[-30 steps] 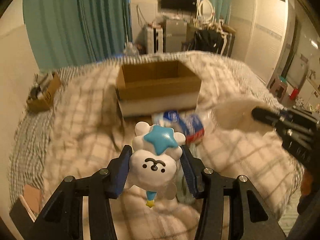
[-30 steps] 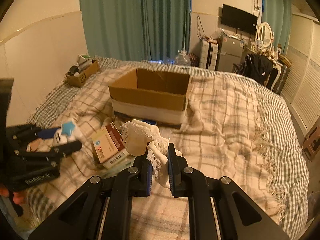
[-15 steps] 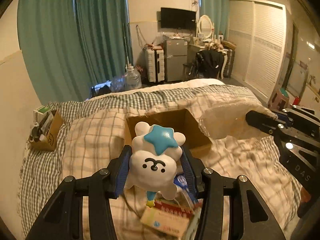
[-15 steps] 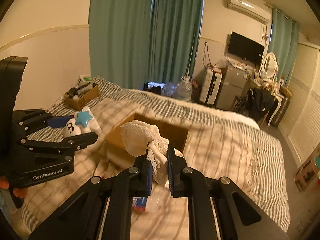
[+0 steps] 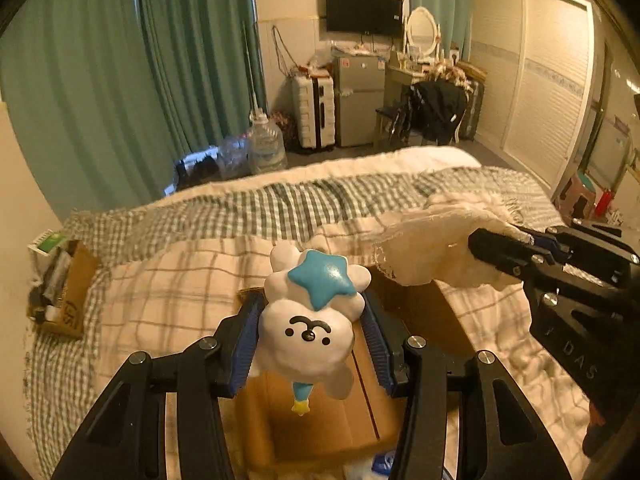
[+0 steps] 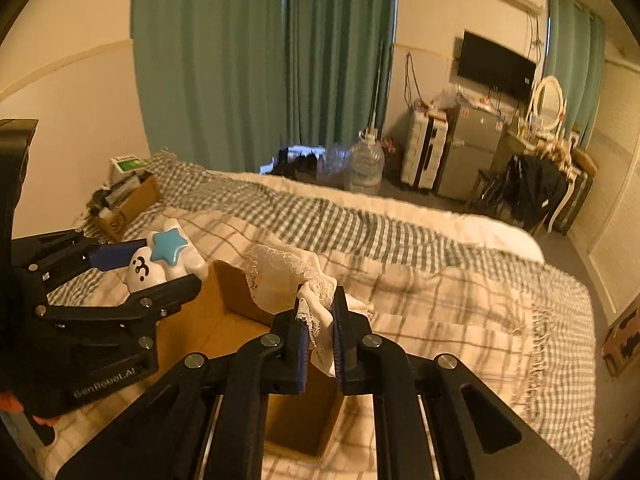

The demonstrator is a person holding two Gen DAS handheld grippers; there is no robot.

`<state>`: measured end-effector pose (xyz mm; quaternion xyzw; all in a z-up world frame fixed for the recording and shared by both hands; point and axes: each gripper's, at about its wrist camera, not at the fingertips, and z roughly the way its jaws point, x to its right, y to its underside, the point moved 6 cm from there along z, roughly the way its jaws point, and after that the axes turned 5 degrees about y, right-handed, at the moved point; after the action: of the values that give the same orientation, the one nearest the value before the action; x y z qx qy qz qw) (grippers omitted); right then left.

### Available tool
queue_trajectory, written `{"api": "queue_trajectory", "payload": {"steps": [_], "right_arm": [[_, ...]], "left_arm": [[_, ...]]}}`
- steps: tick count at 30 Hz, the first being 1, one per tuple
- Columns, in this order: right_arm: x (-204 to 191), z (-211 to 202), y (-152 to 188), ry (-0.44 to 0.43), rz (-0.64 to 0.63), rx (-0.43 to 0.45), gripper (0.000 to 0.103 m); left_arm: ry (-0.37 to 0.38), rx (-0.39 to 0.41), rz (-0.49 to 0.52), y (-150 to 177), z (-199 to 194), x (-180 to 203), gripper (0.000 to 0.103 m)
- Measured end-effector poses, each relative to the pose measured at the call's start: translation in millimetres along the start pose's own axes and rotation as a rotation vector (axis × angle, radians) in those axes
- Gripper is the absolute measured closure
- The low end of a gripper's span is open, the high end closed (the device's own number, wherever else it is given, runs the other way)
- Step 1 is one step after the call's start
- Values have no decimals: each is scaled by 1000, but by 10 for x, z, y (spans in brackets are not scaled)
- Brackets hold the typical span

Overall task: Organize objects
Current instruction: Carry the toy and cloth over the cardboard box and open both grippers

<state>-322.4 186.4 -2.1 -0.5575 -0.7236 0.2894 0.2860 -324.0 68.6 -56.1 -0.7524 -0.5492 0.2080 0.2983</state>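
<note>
My left gripper is shut on a white cloud toy with a blue star and a small face, held above the open cardboard box on the bed. The toy also shows in the right wrist view. My right gripper is shut on a white lace cloth, held over the same box. The cloth also shows at the right of the left wrist view, beside the toy.
The box sits on a checked bedspread. A small cardboard box of clutter stands at the bed's left edge by the wall. A blue-and-white packet lies in front of the box. Green curtains, a water jug, and furniture stand beyond the bed.
Both grippers have risen and moved forward from the bed surface to above the open box, still holding the toy and the cloth.
</note>
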Motion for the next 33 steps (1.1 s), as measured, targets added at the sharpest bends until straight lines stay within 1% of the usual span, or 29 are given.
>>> {"api": "queue_trajectory", "payload": {"steps": [3, 5, 7, 9, 10, 12, 13, 14, 16, 18, 21, 23, 25, 28, 29, 31, 33], "right_arm": [[56, 278, 166, -13, 16, -44, 95], [61, 438, 252, -20, 24, -66, 95], [61, 555, 329, -45, 40, -84, 95], [56, 601, 364, -69, 44, -82, 95], [60, 592, 361, -72, 55, -63, 95], [66, 545, 340, -82, 67, -47, 92], [89, 503, 322, -79, 79, -37, 87], [108, 445, 296, -79, 91, -26, 81], [144, 305, 244, -60, 101, -7, 54], [160, 140, 172, -44, 104, 14, 42], [178, -221, 84, -28, 101, 38, 40], [194, -505, 41, -2, 95, 59, 35], [199, -813, 18, 17, 91, 79, 25], [173, -1284, 35, 50, 79, 101, 19], [153, -1431, 56, 62, 70, 109, 18], [106, -1710, 102, 78, 61, 130, 11], [45, -1992, 196, 75, 53, 147, 5]], "left_arm": [[2, -43, -10, 67, 341, -28, 53], [11, -59, -12, 131, 491, -47, 53], [22, -78, -20, 224, 635, -86, 53], [36, -73, -32, 270, 700, -96, 53], [37, -66, -33, 282, 698, -95, 52], [27, -50, -35, 264, 647, -93, 47], [24, -41, -37, 259, 603, -100, 35], [24, -29, -46, 250, 532, -117, 25], [22, -15, -65, 202, 407, -164, 23], [15, -4, -76, 172, 227, -194, 23], [-9, 16, -90, 151, -80, -235, 21], [-17, 29, -101, 150, -335, -242, 14], [-19, 57, -103, 173, -656, -244, 13], [-38, 96, -95, 240, -1094, -218, 13], [-42, 111, -95, 291, -1269, -209, 10], [-36, 132, -105, 378, -1500, -200, 5], [-26, 149, -117, 496, -1708, -176, 4]]}}
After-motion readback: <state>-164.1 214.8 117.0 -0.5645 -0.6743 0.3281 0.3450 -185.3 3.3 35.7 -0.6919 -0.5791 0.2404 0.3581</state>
